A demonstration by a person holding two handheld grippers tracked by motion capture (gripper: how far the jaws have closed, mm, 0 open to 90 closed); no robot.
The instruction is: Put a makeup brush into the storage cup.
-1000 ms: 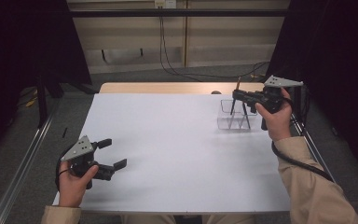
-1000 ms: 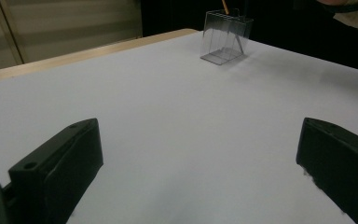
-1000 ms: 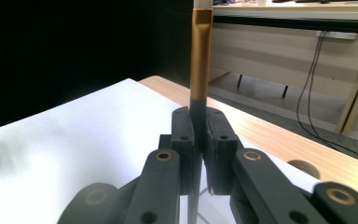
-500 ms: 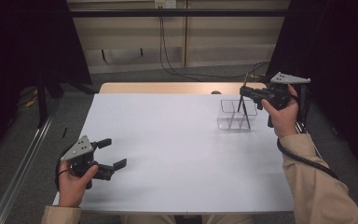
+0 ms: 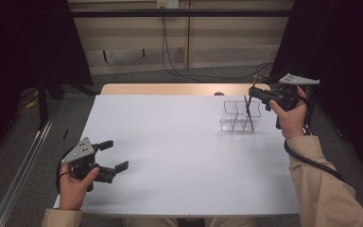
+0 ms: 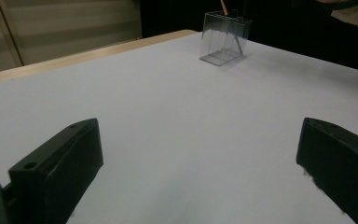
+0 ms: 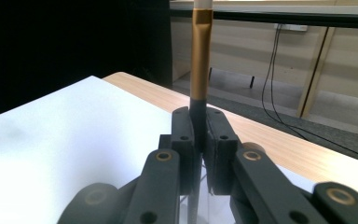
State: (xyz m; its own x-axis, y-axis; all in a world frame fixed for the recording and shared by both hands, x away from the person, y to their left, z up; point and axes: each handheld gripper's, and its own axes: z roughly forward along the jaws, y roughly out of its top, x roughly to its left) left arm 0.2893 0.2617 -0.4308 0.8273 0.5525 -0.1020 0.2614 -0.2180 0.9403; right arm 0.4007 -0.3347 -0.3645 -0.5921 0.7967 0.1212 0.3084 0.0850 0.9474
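A clear plastic box (image 5: pixel 228 112) with compartments stands at the far right of the white table (image 5: pixel 179 156); it is also in the left gripper view (image 6: pixel 220 37). My right gripper (image 5: pixel 252 92) hovers over its right end, shut on a thin dark pencil (image 5: pixel 247 107) with a gold band at the top. The pencil's lower end reaches down into the box; which compartment I cannot tell. In the right gripper view the pads (image 7: pixel 185 135) clamp the pencil (image 7: pixel 200 60) upright. My left gripper (image 5: pixel 116 154) rests open at the near left, nothing between its jaws (image 6: pixel 200 140).
A strip of wooden tabletop (image 5: pixel 170 89) runs along the far edge behind the white sheet. Cables (image 5: pixel 170 56) hang down the back wall. Dark curtains flank both sides. A metal rail (image 5: pixel 23 165) lies on the floor at the left.
My right gripper has shifted a little to the right and farther back with the pencil, which now stands more upright over the box. The left gripper has stayed put.
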